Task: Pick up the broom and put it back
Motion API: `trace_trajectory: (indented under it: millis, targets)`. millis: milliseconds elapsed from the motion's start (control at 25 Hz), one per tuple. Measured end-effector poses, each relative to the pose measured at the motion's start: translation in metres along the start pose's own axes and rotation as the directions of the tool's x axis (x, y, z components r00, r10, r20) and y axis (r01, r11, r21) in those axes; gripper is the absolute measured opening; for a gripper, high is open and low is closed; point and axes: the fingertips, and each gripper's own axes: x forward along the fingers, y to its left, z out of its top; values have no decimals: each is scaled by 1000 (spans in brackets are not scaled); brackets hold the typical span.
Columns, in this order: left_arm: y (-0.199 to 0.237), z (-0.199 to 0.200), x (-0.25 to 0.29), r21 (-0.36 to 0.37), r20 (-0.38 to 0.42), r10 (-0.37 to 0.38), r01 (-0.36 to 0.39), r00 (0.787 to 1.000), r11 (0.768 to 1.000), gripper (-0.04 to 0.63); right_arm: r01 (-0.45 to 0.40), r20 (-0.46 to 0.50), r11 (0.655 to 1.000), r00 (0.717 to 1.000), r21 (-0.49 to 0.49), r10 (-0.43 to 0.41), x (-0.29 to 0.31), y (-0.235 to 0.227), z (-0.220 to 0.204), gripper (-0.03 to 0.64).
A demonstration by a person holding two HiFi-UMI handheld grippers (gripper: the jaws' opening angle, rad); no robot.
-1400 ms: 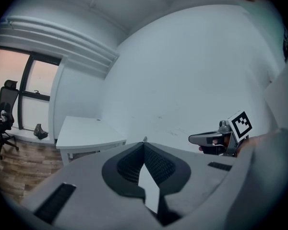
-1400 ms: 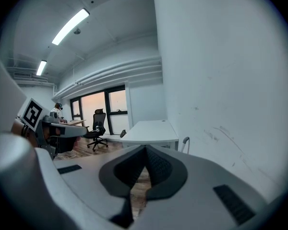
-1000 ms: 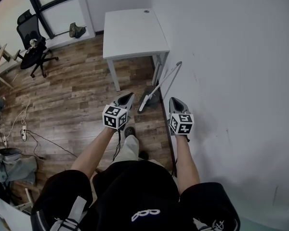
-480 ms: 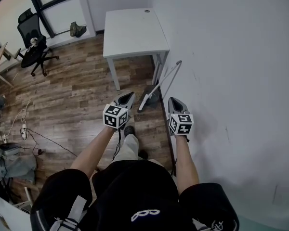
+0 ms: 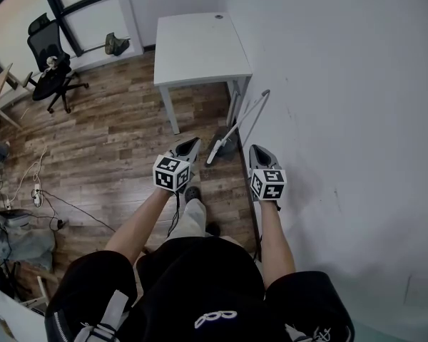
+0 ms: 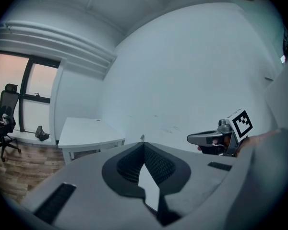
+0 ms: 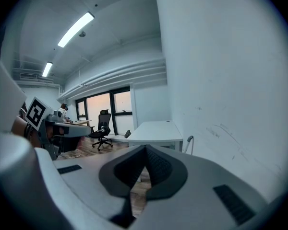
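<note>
The broom (image 5: 237, 125) leans against the white wall by the table's right leg. Its head (image 5: 221, 147) rests on the wood floor and its light handle slants up to the right. My left gripper (image 5: 192, 142) hovers just left of the broom head, jaws shut on nothing. My right gripper (image 5: 256, 149) hangs just right of the broom, close to the wall, also shut and empty. The top of the handle (image 7: 189, 139) shows in the right gripper view above my right gripper (image 7: 145, 148). It peeks up as the handle tip (image 6: 142, 138) over my left gripper (image 6: 144, 145) in the left gripper view.
A white table (image 5: 198, 47) stands against the wall just beyond the broom. A black office chair (image 5: 48, 61) sits at the far left by the window. Cables (image 5: 36, 194) and bags lie on the floor at the left. The wall (image 5: 342, 120) runs along my right side.
</note>
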Motion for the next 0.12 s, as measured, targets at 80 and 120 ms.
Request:
trace_trajectory:
  millis: [80,120]
  targets:
    - [0,0,-2,1,1,1,-1,1000,1000,17,-1,0,1000,1000,-1,1,-1,2,0,23]
    - [0,1,-3,1,2,1,-1,1000,1000,17,-2,0,1000,1000,-1,2,-2,2,-1,23]
